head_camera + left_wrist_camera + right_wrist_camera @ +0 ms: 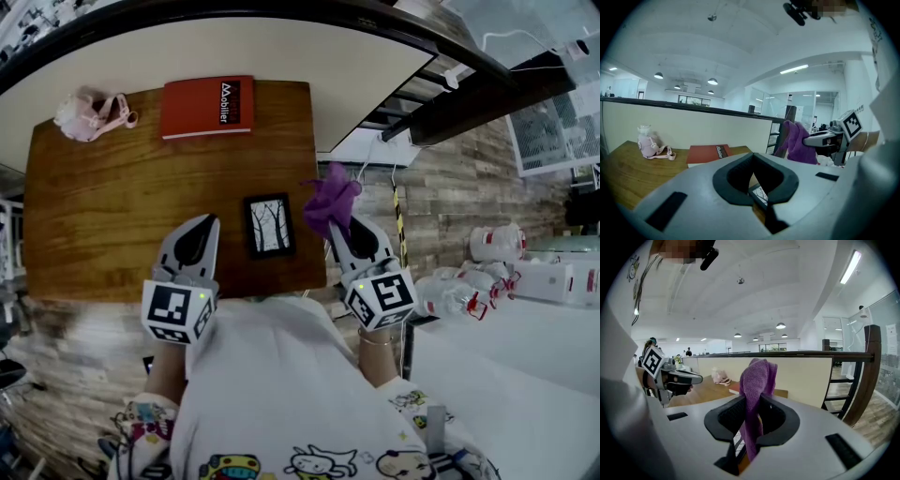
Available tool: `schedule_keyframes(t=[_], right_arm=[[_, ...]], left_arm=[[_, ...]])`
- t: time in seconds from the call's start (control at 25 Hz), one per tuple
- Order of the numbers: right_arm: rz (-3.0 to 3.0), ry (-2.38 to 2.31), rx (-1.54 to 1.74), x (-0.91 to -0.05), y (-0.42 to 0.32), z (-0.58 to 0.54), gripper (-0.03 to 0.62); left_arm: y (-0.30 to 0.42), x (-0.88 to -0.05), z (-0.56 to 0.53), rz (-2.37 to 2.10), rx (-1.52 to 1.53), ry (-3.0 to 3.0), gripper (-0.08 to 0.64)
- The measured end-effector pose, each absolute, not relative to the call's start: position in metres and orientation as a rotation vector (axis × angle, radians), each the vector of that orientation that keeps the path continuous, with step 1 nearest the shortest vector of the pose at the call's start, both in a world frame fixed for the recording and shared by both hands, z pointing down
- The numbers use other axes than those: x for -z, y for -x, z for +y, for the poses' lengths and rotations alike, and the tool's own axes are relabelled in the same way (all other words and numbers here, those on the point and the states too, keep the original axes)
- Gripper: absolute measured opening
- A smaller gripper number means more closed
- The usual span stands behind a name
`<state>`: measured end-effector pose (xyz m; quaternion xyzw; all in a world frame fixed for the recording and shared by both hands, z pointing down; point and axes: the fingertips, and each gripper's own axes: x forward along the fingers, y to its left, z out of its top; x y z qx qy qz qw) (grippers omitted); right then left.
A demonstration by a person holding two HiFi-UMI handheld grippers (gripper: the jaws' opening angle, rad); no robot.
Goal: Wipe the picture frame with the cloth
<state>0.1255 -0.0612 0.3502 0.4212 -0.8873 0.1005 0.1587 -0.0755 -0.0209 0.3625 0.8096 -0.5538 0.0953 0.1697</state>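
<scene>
While your right gripper (340, 228) clamps the purple cloth (330, 199), your left gripper (207, 225) is closed on nothing. You find the picture frame (269, 225) lying flat at the near edge of the counter (103, 216), between both grippers.

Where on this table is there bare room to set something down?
The table is bare at left and middle, bordered by the pink toy, red book and picture frame. Crowded at the near right: frame, left gripper, right gripper.
</scene>
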Motion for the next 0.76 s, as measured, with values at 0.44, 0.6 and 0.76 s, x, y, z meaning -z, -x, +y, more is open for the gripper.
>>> schedule_keyframes(t=[0.44,0.6,0.76], right_arm=[[-2.524,-1.206,-0.289,-0.353,-0.127,-0.059,0.064],[-2.518,-1.208,-0.282,-0.353,-0.127,-0.062,0.064],[-2.522,-1.209,-0.278,-0.355,-0.126,-0.065,0.064]], left_arm=[[0.082,-0.365,-0.024,-1.557,-0.290,-2.327,0.003],[0.086,-0.365,-0.029,-1.558,-0.304,-2.338,0.003],[0.088,-0.367,-0.033,-1.561,-0.316,-2.345,0.003]])
